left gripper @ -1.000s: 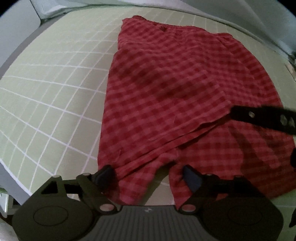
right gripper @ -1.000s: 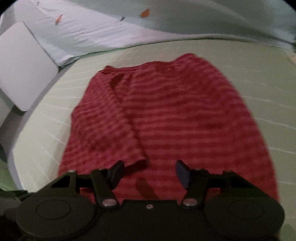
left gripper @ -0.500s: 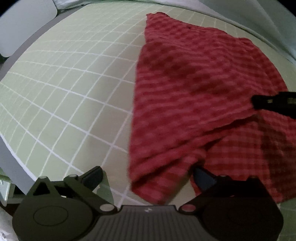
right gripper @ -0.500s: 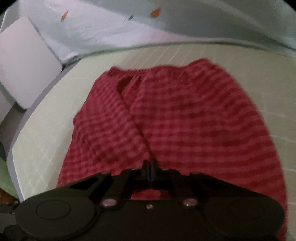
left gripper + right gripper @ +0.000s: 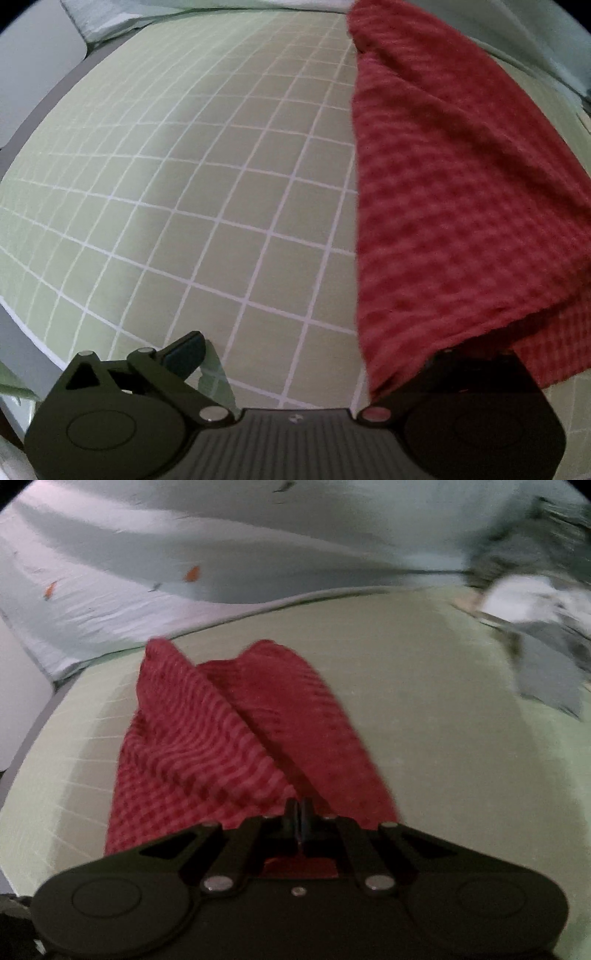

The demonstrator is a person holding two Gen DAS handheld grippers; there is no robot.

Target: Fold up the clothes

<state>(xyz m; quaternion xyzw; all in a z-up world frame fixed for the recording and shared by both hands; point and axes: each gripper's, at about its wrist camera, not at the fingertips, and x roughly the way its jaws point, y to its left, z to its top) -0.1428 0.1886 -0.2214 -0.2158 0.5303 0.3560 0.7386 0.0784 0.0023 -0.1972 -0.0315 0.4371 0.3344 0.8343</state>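
Observation:
A red checked garment lies on the green gridded mat. In the left wrist view it fills the right side and drapes over my left gripper's right finger. My left gripper is open, its left finger bare above the mat. In the right wrist view my right gripper is shut on a hem of the garment and holds it up, so the cloth rises in a fold from the mat toward the fingers.
A pale blue sheet lies behind the mat. A grey and white pile of cloth sits at the mat's far right. A white panel stands at the left beyond the mat edge.
My right gripper shut on the garment's hem and lifted it to the right, folding the cloth over. My left gripper stayed open and swung left, so the garment now sits at its right.

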